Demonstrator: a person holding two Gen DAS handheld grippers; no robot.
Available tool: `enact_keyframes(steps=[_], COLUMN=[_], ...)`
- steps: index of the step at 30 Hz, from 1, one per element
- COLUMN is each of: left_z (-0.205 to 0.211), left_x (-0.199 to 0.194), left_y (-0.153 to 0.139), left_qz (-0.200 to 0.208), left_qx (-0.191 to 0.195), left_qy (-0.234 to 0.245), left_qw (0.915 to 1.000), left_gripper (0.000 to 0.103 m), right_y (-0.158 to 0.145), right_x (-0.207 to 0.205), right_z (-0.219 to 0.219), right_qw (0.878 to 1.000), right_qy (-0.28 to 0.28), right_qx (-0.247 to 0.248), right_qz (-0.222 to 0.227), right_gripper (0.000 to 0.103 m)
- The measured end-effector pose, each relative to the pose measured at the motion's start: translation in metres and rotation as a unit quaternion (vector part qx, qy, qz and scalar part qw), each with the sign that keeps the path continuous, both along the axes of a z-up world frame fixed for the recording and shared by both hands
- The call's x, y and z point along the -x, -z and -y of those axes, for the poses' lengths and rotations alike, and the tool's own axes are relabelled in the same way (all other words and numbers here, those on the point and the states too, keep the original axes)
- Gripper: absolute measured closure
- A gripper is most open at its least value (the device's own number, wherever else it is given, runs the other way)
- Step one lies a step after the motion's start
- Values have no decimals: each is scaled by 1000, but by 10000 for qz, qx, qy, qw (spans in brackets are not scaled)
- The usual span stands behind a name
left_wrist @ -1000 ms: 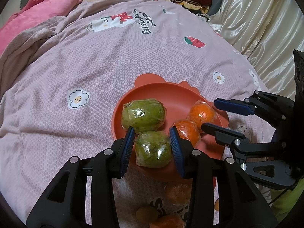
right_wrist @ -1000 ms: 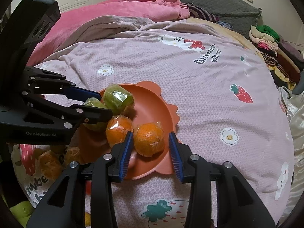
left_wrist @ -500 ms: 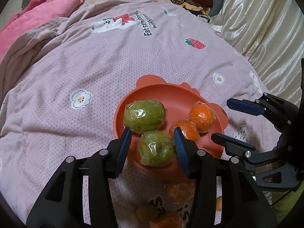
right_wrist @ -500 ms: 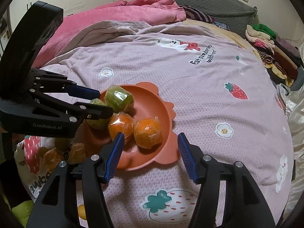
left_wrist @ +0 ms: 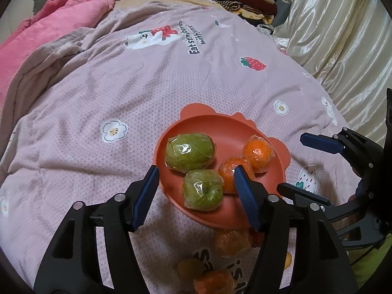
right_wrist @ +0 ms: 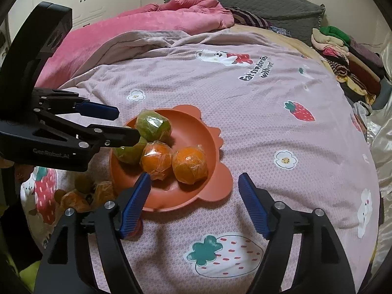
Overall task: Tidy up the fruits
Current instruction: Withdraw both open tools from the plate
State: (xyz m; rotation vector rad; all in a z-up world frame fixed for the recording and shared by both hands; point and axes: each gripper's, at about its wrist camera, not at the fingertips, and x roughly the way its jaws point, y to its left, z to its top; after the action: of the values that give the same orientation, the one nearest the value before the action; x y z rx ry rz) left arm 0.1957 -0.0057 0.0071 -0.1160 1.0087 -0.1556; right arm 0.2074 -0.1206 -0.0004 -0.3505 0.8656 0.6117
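Four wrapped fruits on an orange plate (left_wrist: 196,125) at frame centre, on a pink printed bedspread (left_wrist: 122,93).
Both the left gripper (left_wrist: 196,180) and right gripper (right_wrist: 194,186) are spread, empty; pink blanket (right_wrist: 152,22) upper left, folded clothes (right_wrist: 343,46) upper right.

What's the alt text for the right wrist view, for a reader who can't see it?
The open right gripper hovers over the near rim of an orange plate on a pink bedspread; the plate holds two wrapped oranges and two wrapped green fruits. The open left gripper reaches in from the left.
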Motion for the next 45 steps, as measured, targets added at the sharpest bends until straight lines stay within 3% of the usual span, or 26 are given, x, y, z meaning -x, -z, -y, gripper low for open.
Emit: enact_keyframes(steps=[14,35,45], left_z=[-3,-10,-10], left_x=[12,38,54], left_y=[-13,-40,-51], left_qz=[147,418,540], left_qx=[-93,-101,-125], left_qy=[-141,-285,-310], left_qw=[9997,9987,9980], left_gripper=[30,13,11], right_y=[-9,-31,-42], right_x=[6,25,36], right_z=[6,15,19], right_qw=[9997,9987,9982], right_qy=[185,338,353], right_qx=[-67,-162,-220], right_qz=[111,335,423], right_gripper=[11,7,6])
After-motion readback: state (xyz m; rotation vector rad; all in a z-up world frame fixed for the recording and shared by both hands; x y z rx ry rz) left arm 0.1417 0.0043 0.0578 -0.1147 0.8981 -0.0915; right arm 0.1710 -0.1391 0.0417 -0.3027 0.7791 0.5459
